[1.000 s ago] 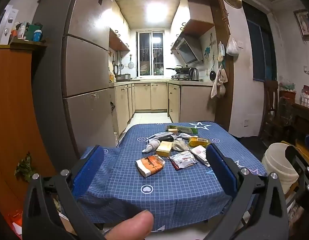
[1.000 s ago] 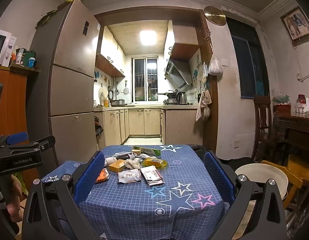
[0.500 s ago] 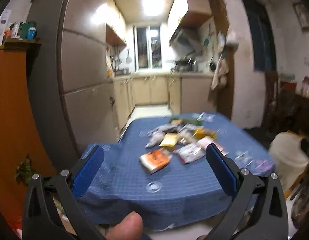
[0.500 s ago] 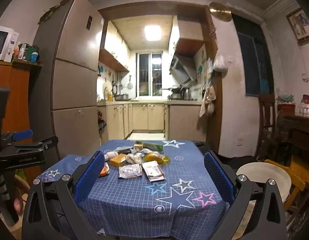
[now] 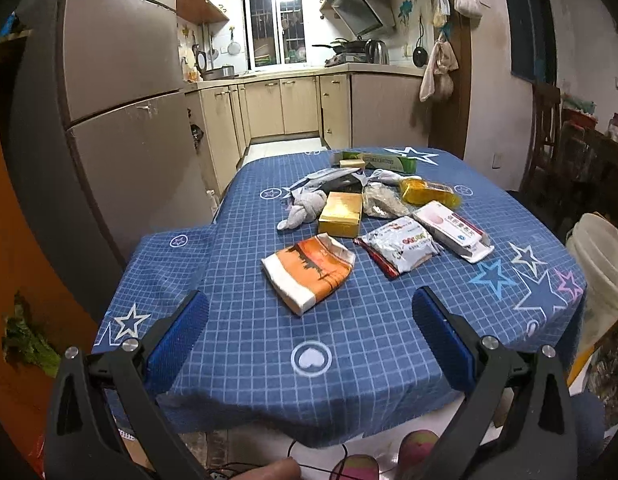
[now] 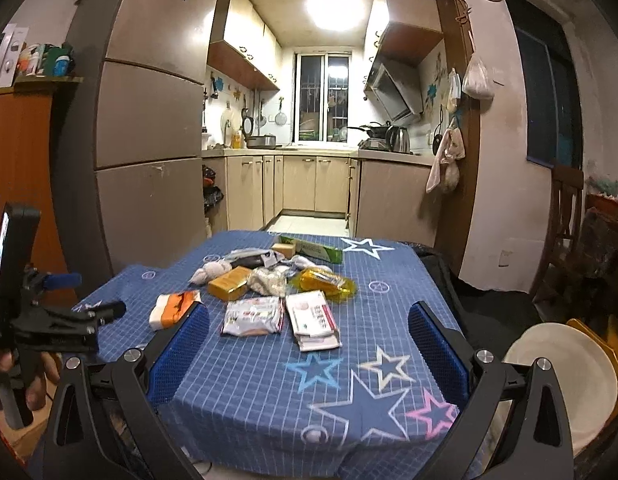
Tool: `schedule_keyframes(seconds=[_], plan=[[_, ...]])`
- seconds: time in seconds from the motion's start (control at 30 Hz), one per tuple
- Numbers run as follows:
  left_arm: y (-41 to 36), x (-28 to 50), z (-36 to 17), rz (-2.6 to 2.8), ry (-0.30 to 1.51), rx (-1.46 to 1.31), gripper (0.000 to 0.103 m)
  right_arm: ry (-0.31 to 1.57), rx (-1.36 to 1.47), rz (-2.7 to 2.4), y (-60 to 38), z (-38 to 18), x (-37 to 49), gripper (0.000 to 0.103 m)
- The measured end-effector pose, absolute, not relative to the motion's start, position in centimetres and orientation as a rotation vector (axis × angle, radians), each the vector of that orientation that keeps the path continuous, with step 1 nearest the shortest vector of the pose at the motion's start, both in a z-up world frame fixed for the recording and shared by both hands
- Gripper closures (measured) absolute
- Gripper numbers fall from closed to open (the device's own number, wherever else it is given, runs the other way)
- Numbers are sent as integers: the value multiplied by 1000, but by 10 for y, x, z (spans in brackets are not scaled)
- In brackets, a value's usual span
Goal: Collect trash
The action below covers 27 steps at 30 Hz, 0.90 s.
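Left gripper (image 5: 309,316) spread wide, empty, above orange wrapper (image 5: 309,270); right gripper (image 6: 309,328) likewise agape (bucket (image 6: 565,384) perhaps empty).

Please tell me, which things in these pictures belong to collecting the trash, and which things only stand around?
For the job:
- orange and white packet
- yellow box
- white snack wrapper
- pink and white pack
- yellow bag
- green carton
- white bucket

Only around:
- fridge
- kettle
- wooden chair
- hanging plastic bag
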<state>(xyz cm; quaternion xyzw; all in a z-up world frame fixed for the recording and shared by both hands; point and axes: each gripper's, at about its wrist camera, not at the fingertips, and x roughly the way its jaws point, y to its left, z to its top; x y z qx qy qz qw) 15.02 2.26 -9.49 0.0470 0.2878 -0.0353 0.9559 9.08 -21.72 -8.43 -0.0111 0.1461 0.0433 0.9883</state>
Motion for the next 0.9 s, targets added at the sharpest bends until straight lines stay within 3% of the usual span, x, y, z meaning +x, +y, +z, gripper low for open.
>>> schedule_keyframes(seconds=[0.27, 0.9], plan=[[20, 131, -69, -19, 467, 84, 5, 243, 23, 65, -210, -89, 85, 4], [17, 123, -59, -24, 463, 78, 5, 238, 18, 86, -208, -85, 67, 4]])
